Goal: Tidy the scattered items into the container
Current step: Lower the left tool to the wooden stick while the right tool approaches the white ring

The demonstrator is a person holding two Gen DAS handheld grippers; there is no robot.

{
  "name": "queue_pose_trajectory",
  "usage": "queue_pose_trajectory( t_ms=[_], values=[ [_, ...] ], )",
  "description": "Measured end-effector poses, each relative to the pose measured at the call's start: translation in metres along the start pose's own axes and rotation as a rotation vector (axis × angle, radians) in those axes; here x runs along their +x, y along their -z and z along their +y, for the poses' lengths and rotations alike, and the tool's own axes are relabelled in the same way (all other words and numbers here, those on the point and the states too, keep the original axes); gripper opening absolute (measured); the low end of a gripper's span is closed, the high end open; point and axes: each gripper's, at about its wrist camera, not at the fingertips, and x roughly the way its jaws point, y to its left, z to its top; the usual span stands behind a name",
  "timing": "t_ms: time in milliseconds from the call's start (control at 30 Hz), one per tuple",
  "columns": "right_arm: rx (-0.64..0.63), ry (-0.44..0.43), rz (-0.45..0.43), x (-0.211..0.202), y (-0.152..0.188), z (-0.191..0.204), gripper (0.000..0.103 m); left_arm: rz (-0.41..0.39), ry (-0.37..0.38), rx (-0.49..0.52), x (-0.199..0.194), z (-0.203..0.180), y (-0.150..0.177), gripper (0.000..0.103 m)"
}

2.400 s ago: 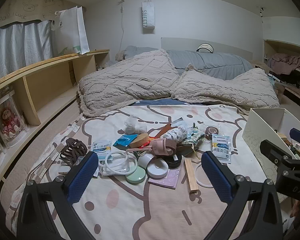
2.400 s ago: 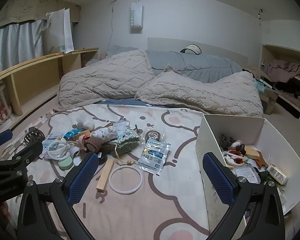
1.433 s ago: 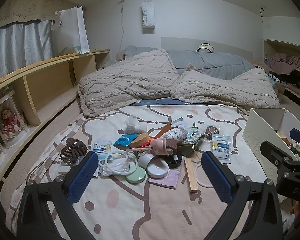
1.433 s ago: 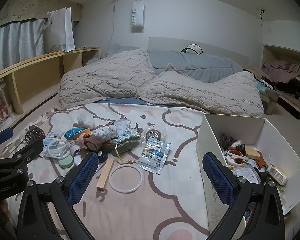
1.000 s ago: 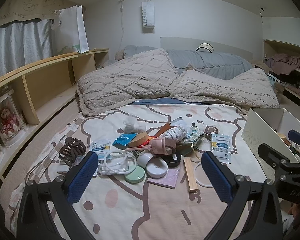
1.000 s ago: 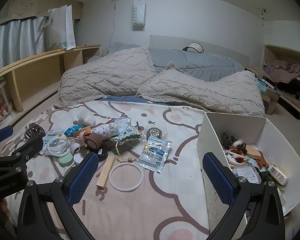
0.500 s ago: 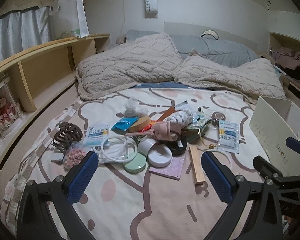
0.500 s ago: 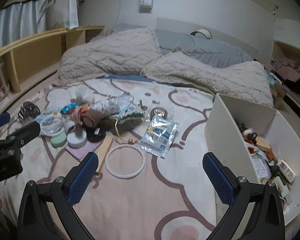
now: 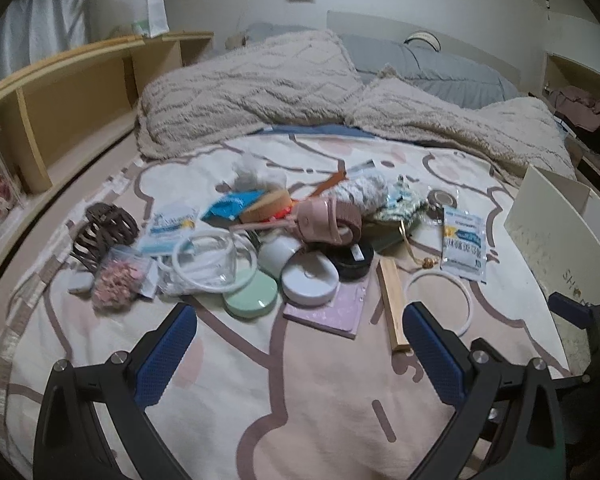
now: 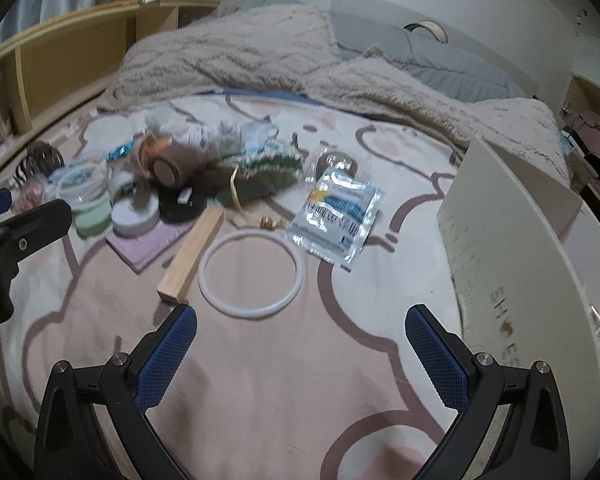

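Note:
A pile of small items lies on the bedspread: a green round case (image 9: 252,299), a white round case (image 9: 310,281), a lilac notebook (image 9: 327,310), a wooden block (image 9: 393,307), a white ring (image 10: 250,273) and a clear packet (image 10: 338,213). The white box (image 10: 508,248) stands at the right. My left gripper (image 9: 300,354) is open and empty, just short of the pile. My right gripper (image 10: 300,354) is open and empty, just short of the white ring.
A brown hair claw (image 9: 104,230) and a bag of pink bits (image 9: 118,278) lie at the pile's left. Beige pillows (image 9: 260,88) and a grey duvet (image 9: 432,68) lie behind. Wooden shelves (image 9: 60,92) run along the left.
Both grippers have moved forward and tilted down towards the bedspread; the items look larger and nearer. The box interior has left the right wrist view. Both stay open.

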Motion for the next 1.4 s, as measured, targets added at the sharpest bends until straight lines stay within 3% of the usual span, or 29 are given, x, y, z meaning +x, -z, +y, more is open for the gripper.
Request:
queue_pose_trajectory(
  t_ms=[400, 633, 800, 1067, 1400],
  values=[
    [-0.009, -0.017, 0.090, 0.034, 0.010, 0.007, 0.103, 0.073, 0.002, -0.001, 0.024, -0.002, 0.010, 0.103],
    [0.133, 0.009, 0.084, 0.049, -0.006, -0.013, 0.103, 0.091, 0.034, -0.022, 0.031, -0.001, 0.013, 0.103],
    [0.168, 0.015, 0.138, 0.065, -0.007, -0.016, 0.103, 0.093, 0.044, -0.008, 0.035, -0.005, 0.015, 0.103],
    [0.129, 0.001, 0.206, 0.060, -0.001, -0.019, 0.103, 0.111, 0.130, -0.030, 0.041, -0.009, 0.017, 0.103],
    [0.044, 0.004, 0.257, 0.042, 0.018, -0.020, 0.103, 0.144, 0.208, -0.006, 0.052, -0.024, 0.023, 0.075]
  ],
)
